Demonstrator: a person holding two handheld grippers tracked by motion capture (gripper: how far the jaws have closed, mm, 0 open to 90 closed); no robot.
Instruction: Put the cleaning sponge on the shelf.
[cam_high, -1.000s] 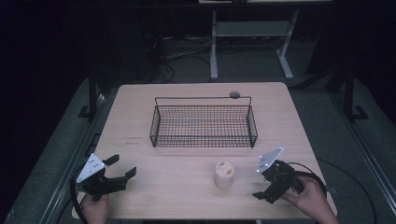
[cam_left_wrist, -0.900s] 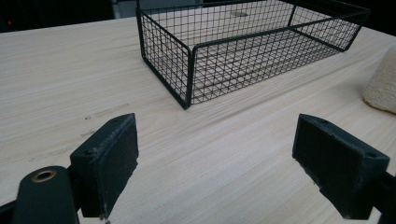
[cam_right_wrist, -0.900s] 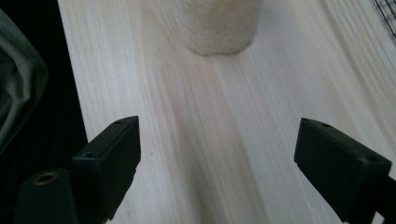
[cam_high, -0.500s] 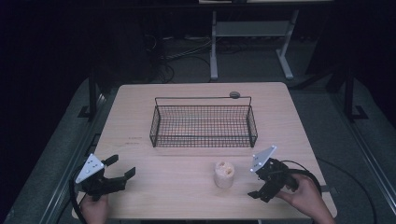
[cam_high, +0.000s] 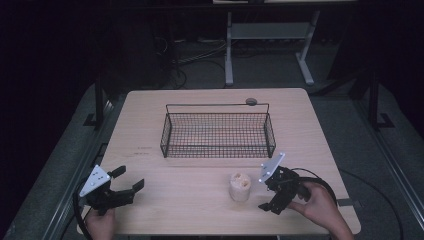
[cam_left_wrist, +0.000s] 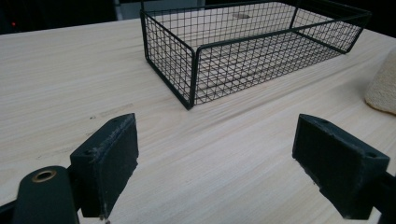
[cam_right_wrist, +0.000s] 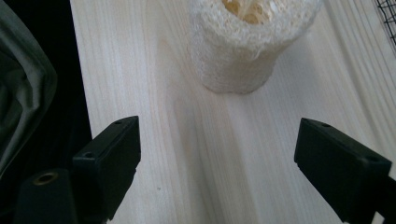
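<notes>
Left hand-held gripper (cam_high: 129, 181) at about 8 o'clock on the desk (cam_high: 200, 210), near the front edge, held by a hand (cam_high: 99, 224) coming in from below; jaws spread wide with nothing between them, bare wood showing in the gap in the left gripper view (cam_left_wrist: 215, 172). Grey three-cornered plate on top, cable trailing back off the desk edge.

Right hand-held gripper (cam_high: 264, 195) at about 4 o'clock, gripped by the other hand (cam_high: 319, 207), jaws also wide apart and empty, pointing toward 9 o'clock. Seen along its own jaws in the right gripper view (cam_right_wrist: 217, 172): plain desk surface between the pads, dark drop past the desk edge at the left.

Just beside that gripper, toward 9 o'clock from it, a pale loofah piece (cam_high: 240, 186) standing upright on the desk, short and cylindrical, fibrous, with an open hollow top. Apart from the jaws, not touching them; ahead of the open jaws in the right gripper view (cam_right_wrist: 252, 42). Edge of it visible at the far right of the left gripper view (cam_left_wrist: 383, 86).

Farther back, around the desk's centre, a black wire basket (cam_high: 170, 131), rectangular, long side across the desk; its near corner close ahead in the left gripper view (cam_left_wrist: 191, 70).

At 12 o'clock, just behind the basket's far rim, a small round dark object (cam_high: 251, 101) on the desk; too small to identify.
</notes>
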